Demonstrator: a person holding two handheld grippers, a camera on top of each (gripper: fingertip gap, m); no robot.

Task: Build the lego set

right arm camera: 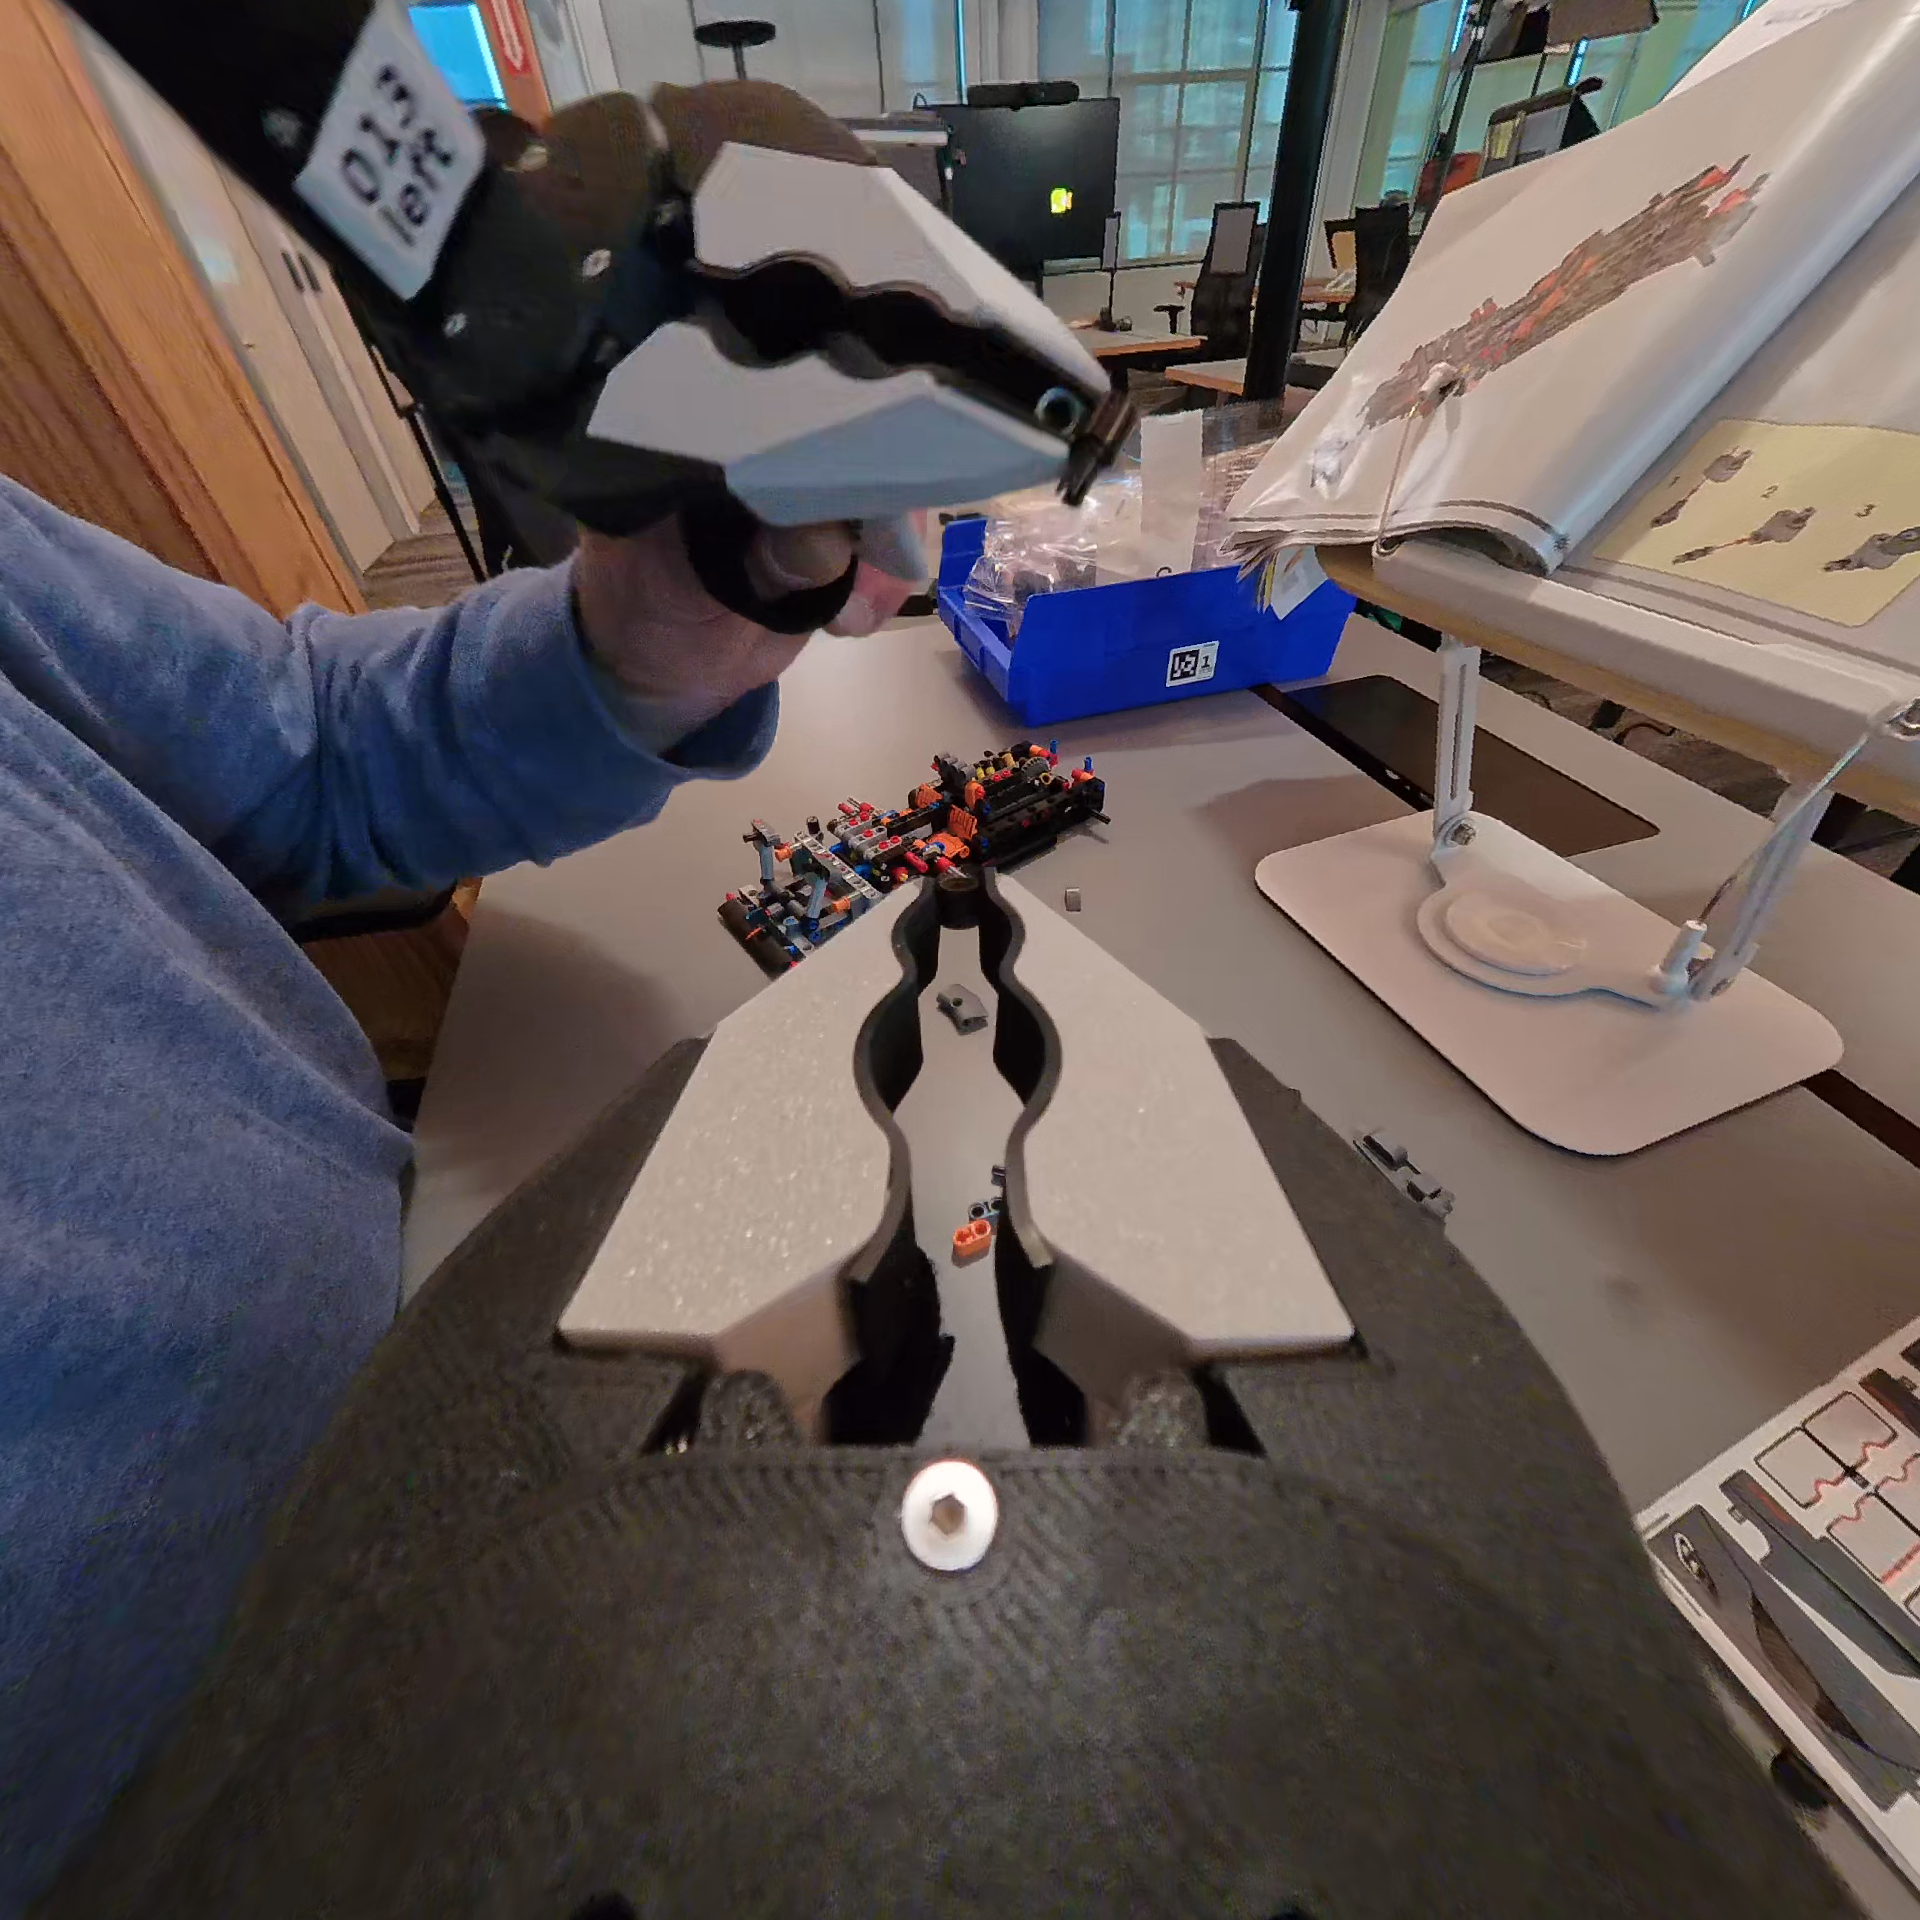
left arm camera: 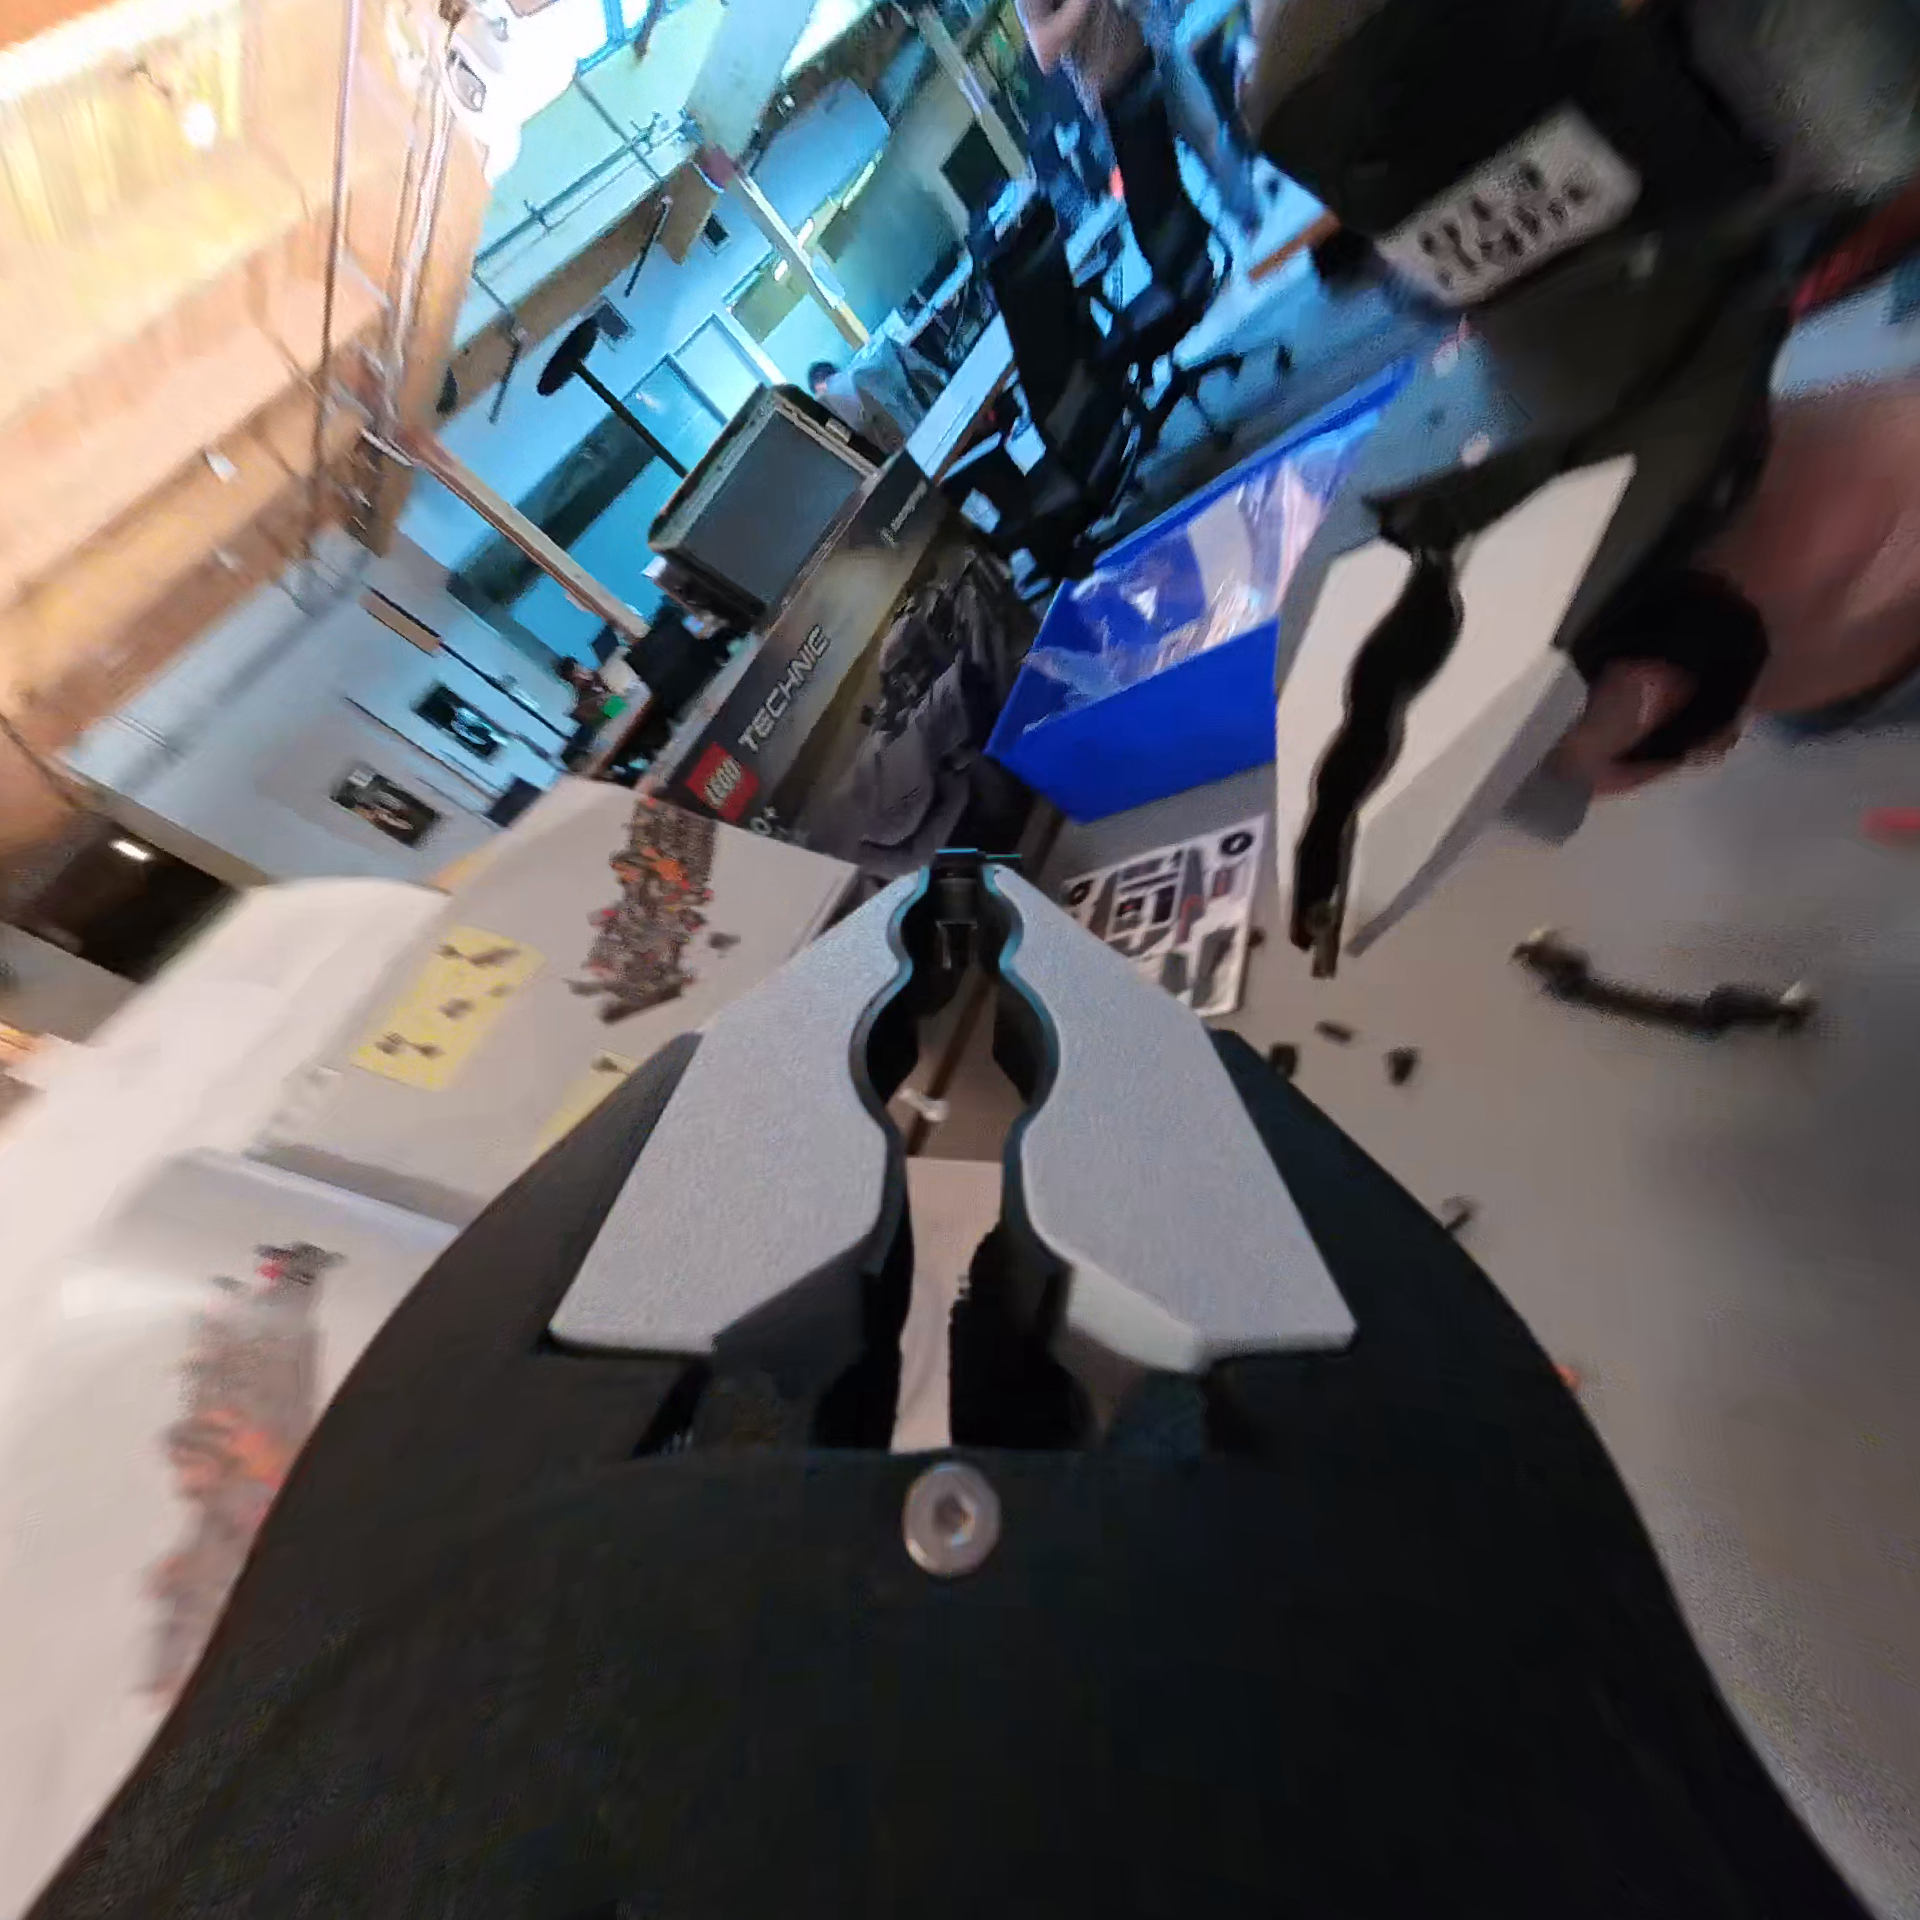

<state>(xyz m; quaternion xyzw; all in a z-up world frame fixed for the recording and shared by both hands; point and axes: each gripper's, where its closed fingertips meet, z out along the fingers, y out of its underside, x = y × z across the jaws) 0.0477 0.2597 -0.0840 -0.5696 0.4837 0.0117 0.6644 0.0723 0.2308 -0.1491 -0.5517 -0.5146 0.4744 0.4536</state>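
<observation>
Right tool (right arm camera: 958, 902) pinching a small black piece, left tool (right arm camera: 1086, 436) pinching a black pin, multicoloured half-built lego model (right arm camera: 914, 831) on grey table (right arm camera: 1195, 1018)

Bare table (right arm camera: 1195, 935) between lego build (right arm camera: 914, 842) and stand base (right arm camera: 1538, 997); blue bin (right arm camera: 1101, 644) behind

The rectangular plastic parts bin (right arm camera: 1122, 644) is bright blue. The half-built brick model (right arm camera: 914, 842) mixes black, grey and orange on a plain grey tabletop (right arm camera: 1195, 997).

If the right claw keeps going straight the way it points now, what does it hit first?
Probably the half-built lego model on the table, lying just past the right claw, which pinches a small black piece. Depth is unclear; it could meet the tabletop short of it.
</observation>
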